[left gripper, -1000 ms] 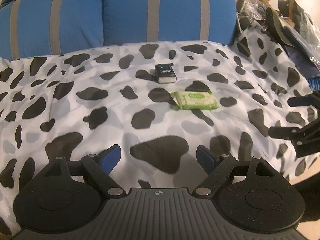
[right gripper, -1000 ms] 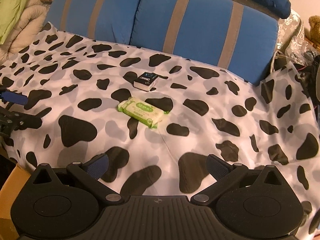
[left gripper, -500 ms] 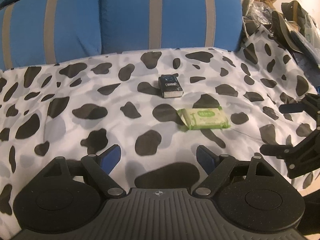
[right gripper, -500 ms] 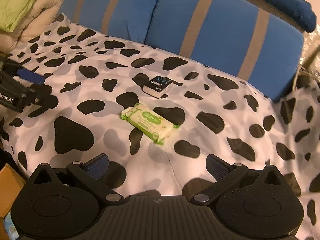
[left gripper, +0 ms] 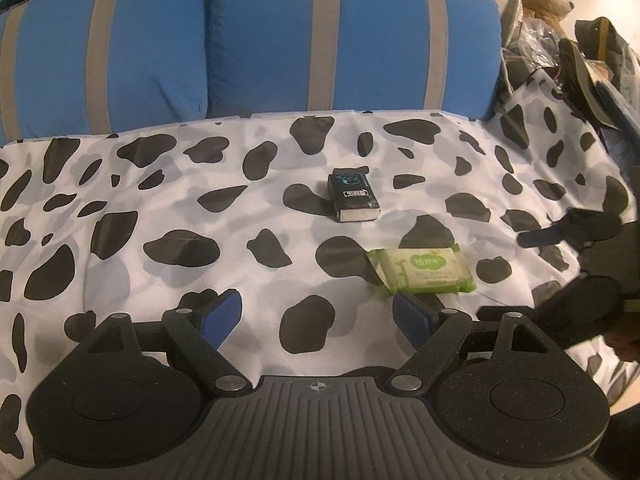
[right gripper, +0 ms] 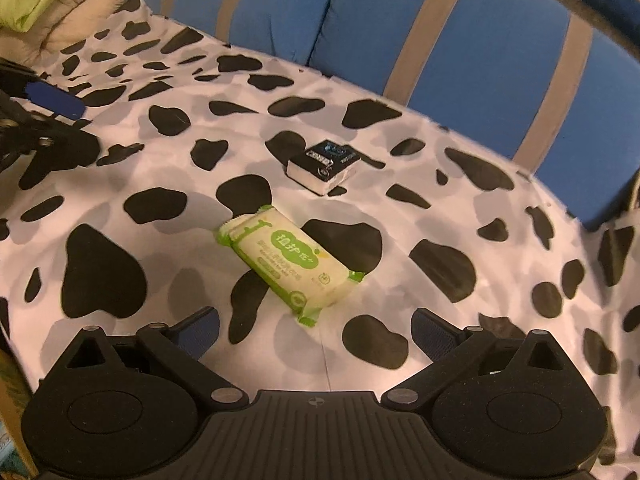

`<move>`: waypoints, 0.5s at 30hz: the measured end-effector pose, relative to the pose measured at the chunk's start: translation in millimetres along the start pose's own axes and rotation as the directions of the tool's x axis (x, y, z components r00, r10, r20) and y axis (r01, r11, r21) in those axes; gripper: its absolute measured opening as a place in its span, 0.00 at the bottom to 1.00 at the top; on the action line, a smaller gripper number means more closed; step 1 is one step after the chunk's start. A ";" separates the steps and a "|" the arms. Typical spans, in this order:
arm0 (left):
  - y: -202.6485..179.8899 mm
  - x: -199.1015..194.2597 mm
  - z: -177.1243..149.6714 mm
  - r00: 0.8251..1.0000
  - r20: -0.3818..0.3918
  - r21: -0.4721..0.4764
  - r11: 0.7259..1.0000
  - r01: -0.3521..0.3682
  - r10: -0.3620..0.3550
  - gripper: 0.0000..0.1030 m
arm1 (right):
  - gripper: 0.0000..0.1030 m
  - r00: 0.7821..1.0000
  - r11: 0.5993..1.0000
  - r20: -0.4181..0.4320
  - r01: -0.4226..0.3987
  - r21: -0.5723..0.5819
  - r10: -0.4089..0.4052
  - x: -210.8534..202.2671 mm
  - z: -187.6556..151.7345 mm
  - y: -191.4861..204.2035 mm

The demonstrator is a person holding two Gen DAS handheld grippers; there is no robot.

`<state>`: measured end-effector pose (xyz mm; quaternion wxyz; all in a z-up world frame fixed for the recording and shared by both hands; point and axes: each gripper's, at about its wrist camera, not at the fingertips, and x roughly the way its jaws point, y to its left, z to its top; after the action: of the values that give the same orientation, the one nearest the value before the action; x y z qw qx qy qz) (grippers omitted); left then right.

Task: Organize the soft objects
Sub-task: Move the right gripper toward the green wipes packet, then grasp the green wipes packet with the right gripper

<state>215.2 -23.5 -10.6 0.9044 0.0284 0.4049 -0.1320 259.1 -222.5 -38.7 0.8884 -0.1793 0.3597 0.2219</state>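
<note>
Both grippers have come closer to the green wipes pack (right gripper: 290,266), which looks bigger than a second ago. It lies flat on the spotted blanket (right gripper: 400,216), near the small black tissue pack (right gripper: 322,166) but not touching it. The right gripper (right gripper: 316,330) sits just before the green pack, fingers wide open and empty. The left gripper (left gripper: 318,316) is wide open and empty too, off to one side. The pack is squishy and slippery, so I think a pinch on its corner could make it slide away or bunch up the blanket.
</note>
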 end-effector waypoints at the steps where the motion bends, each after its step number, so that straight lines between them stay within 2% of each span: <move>1: 0.9 0.7 0.9 1.000 -0.005 -0.004 1.000 0.003 -0.003 0.81 | 0.93 1.000 1.000 -0.010 -0.002 0.008 0.002 5.3 1.1 -2.2; 15: 10.1 6.6 9.1 0.999 -0.036 -0.059 0.998 0.035 -0.037 0.81 | 0.89 0.997 0.998 -0.055 -0.060 0.025 0.061 69.5 34.4 -1.8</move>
<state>228.6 -16.6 -10.0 0.8945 -0.0028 0.4258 -0.1360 324.0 -189.1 -65.1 0.8731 -0.1639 0.3920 0.2392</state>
